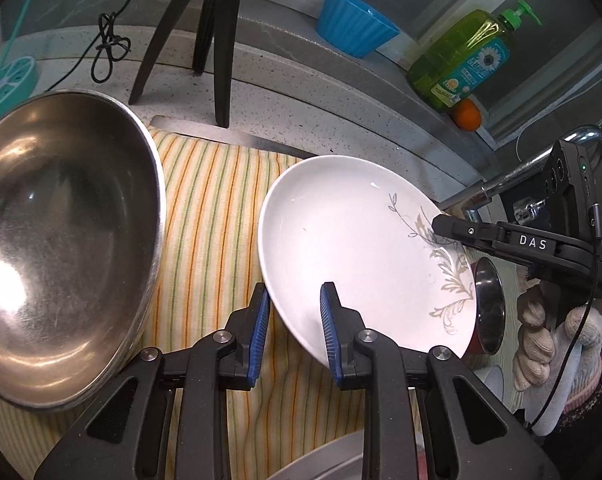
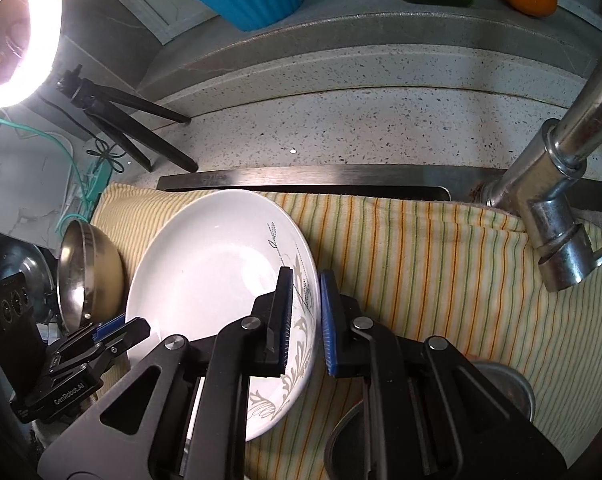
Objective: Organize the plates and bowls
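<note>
A speckled stone bench runs below a grey ledge; a striped cloth covers the sink, beside a chrome tap. A ring light glares.

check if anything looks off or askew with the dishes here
The white plate is tilted, off the striped cloth, gripped on opposite rims by the left gripper and right gripper. The steel bowl beside it also stands tipped on edge. No chips or spills show.

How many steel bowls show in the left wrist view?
2: a large bowl left of the white plate, a small bowl behind its right edge. Others may be hidden.
</note>
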A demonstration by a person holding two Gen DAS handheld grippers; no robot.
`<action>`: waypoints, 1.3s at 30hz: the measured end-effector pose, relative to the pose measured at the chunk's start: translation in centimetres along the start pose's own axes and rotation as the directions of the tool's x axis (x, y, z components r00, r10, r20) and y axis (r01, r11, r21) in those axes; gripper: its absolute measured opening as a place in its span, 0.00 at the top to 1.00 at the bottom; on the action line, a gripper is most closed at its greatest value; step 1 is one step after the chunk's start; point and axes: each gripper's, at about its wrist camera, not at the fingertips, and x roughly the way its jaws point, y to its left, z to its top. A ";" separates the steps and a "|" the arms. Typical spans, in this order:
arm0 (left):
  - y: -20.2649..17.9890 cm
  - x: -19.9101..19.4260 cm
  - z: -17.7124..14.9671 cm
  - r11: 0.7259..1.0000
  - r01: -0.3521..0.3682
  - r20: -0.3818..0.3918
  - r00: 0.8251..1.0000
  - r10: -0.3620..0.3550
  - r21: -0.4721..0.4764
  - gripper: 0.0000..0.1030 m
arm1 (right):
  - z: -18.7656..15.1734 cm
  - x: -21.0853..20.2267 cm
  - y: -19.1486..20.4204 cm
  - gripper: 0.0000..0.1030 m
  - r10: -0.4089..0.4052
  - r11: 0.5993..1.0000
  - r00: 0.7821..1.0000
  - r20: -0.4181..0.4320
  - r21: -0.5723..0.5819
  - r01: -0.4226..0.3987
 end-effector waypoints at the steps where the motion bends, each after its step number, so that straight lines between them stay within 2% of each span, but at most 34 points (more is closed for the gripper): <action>1: 0.0 -0.3 -0.1 1.000 -0.002 0.006 1.000 0.002 0.004 0.78 | -0.2 -0.3 0.2 0.87 0.005 1.000 1.000 0.003 -0.006 -0.005; 14: 0.0 -5.5 -1.9 0.999 0.039 0.063 0.997 -0.040 0.022 0.78 | -4.2 -4.8 3.1 0.87 0.060 0.998 0.997 0.049 -0.030 -0.058; 25: 0.2 -10.1 -5.3 0.997 0.061 0.091 0.994 -0.066 0.056 0.78 | -11.2 -8.8 5.5 0.87 0.103 0.994 0.992 0.069 -0.053 -0.099; 39: 0.9 -10.5 -10.8 0.995 0.077 0.005 0.997 -0.077 0.059 0.78 | -20.1 -9.2 5.2 0.87 0.133 0.991 0.991 0.035 0.022 -0.134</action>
